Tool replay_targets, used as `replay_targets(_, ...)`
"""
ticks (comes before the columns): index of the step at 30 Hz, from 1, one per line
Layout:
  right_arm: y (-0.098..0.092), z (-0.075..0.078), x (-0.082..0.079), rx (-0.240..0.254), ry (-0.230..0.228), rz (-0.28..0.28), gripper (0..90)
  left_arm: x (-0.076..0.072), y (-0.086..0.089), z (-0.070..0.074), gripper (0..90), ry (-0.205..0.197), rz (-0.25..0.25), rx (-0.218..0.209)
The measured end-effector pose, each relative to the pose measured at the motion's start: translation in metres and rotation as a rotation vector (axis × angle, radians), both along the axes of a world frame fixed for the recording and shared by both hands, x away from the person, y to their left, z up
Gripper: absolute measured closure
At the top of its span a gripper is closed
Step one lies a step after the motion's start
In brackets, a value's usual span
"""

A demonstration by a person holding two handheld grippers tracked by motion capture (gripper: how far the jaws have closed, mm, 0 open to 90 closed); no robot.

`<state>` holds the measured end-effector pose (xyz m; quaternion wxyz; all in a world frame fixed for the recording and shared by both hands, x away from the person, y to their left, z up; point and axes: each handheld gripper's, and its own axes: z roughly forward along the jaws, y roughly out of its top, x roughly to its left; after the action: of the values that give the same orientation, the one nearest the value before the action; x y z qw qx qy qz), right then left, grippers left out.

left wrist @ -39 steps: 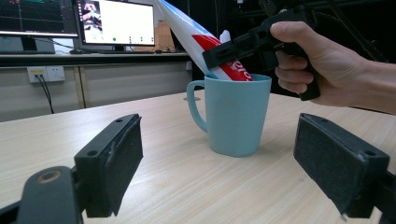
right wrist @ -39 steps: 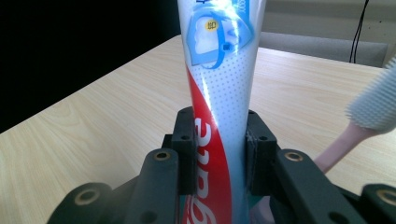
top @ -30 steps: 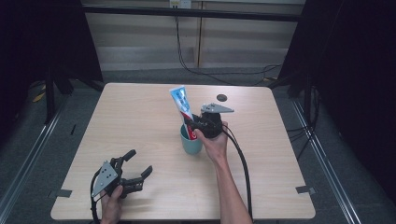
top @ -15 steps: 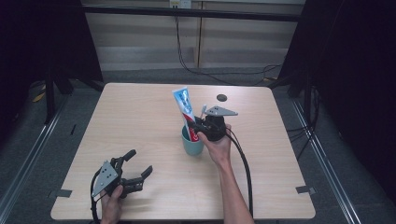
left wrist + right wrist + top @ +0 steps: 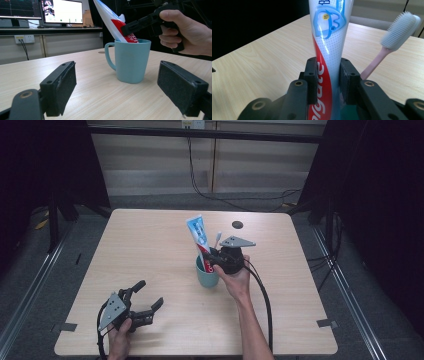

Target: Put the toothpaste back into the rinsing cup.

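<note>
Since the frame a sec ago, little has shifted: toothpaste tube (image 5: 199,238) w/ right gripper (image 5: 214,261) sits slightly lower into the mug (image 5: 207,275). Left to right: left gripper (image 5: 145,302) rests near table's (image 5: 150,245) front-left edge, jaws wide apart, nothing between. Mid-table, the teal mug holds the tube, leaning back-left; its lower end is hidden inside. Right gripper's pads are clamped on the tube just above the rim. Pink toothbrush (image 5: 392,47) stands right of it, handle base hidden.
</note>
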<state>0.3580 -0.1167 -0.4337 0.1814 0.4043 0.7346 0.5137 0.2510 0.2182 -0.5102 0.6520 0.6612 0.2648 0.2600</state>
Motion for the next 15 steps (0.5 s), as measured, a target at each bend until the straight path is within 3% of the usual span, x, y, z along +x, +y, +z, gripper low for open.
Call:
replay_targets(5,-0.0040,-0.0040,-0.0038,0.017,0.002,0.001,70.8,0.0001,0.0001,0.0001,15.6,0.001,0.000,0.002)
replay_targets(10,-0.0032,-0.0056,-0.0080,-0.011,0.007,0.000,70.4,0.0001,0.0000,0.0001,15.6,0.001,0.000,0.001)
replay_targets(13,-0.0071,-0.0095,-0.0097,0.021,0.013,-0.004,70.1,0.0001,0.0000,0.0001,15.5,0.001,0.000,0.002)
replay_targets(15,-0.0083,-0.0109,-0.0098,0.017,0.019,-0.003,69.3,0.0001,0.0000,0.0001,15.6,0.001,0.000,0.002)
